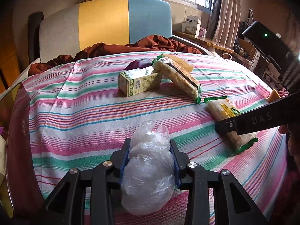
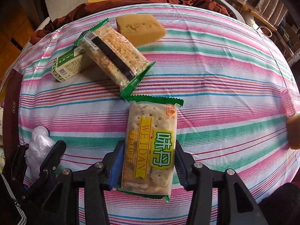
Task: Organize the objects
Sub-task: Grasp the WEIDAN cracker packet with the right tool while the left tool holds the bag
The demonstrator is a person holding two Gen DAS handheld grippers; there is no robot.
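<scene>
Left wrist view: the left gripper (image 1: 151,161) has its fingers closed against a crumpled clear plastic bag (image 1: 150,170), pinched between the blue pads near the table's front edge. Right wrist view: the right gripper (image 2: 148,166) has its fingers on either side of a cracker packet (image 2: 150,148) lying flat on the striped tablecloth (image 2: 215,71); the blue pads sit right at the wrapper's long sides, though I cannot tell whether they actually press it. A second cracker packet (image 2: 112,58) lies just beyond, its far end propped on a small green box (image 2: 67,67), its near end almost touching the first packet. A yellowish sponge (image 2: 140,29) sits behind these, toward the table's far edge. A pink hair roller (image 2: 287,103) lies at the right edge.
</scene>
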